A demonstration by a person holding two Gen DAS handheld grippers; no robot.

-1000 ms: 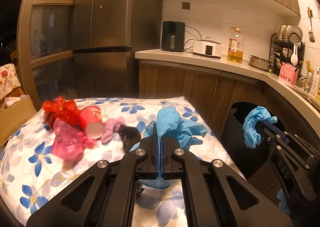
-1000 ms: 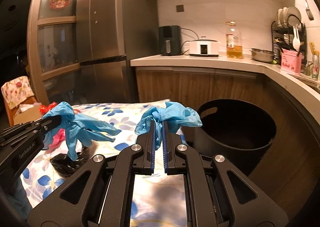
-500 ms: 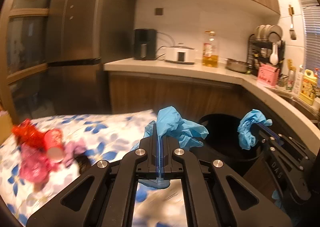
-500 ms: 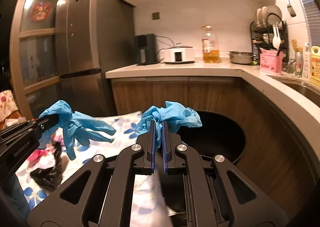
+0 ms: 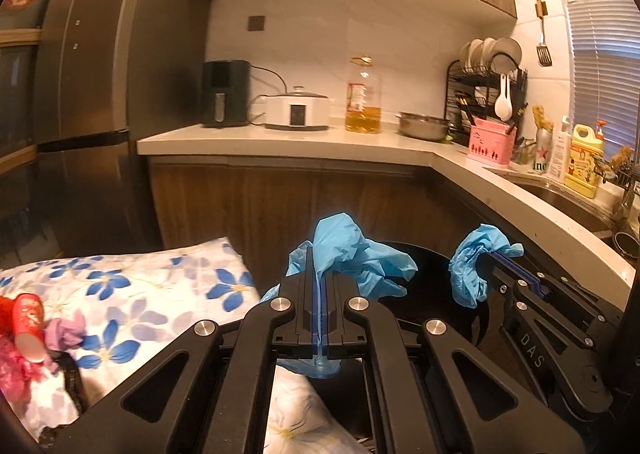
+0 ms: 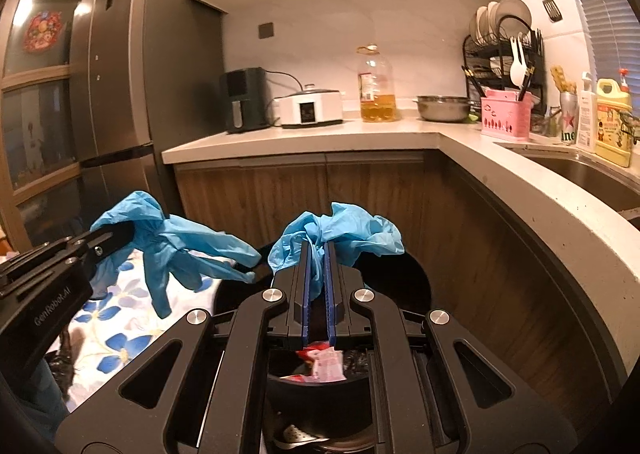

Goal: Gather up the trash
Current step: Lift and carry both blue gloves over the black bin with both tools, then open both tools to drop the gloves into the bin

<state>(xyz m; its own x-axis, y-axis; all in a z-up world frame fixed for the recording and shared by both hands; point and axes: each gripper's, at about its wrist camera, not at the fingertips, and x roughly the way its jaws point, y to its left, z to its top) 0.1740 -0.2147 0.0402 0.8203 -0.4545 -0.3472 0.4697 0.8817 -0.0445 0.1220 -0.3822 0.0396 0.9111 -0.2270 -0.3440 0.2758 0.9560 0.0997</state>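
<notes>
Both views have swung away from the flowered tablecloth (image 5: pixel 132 294) toward the black bin (image 6: pixel 404 286), which now fills the space under the right tongs (image 6: pixel 318 254). Those tongs are clamped on a crumpled blue glove (image 6: pixel 344 232) directly above the bin's opening, where red and white wrappers (image 6: pixel 320 364) lie inside. Left of the bin, the left tongs (image 5: pixel 318 274) pinch a second blue glove (image 5: pixel 352 250) at the bin's near rim. Farther left of the bin, a red paper cup (image 5: pixel 28 320) and pink and purple scraps lie on the cloth. Behind the bin runs a pale L-shaped worktop (image 6: pixel 360 135) on wood-fronted cabinets, carrying an oil bottle (image 6: pixel 376 85), with a steel fridge (image 6: pixel 132 93) left of it.
</notes>
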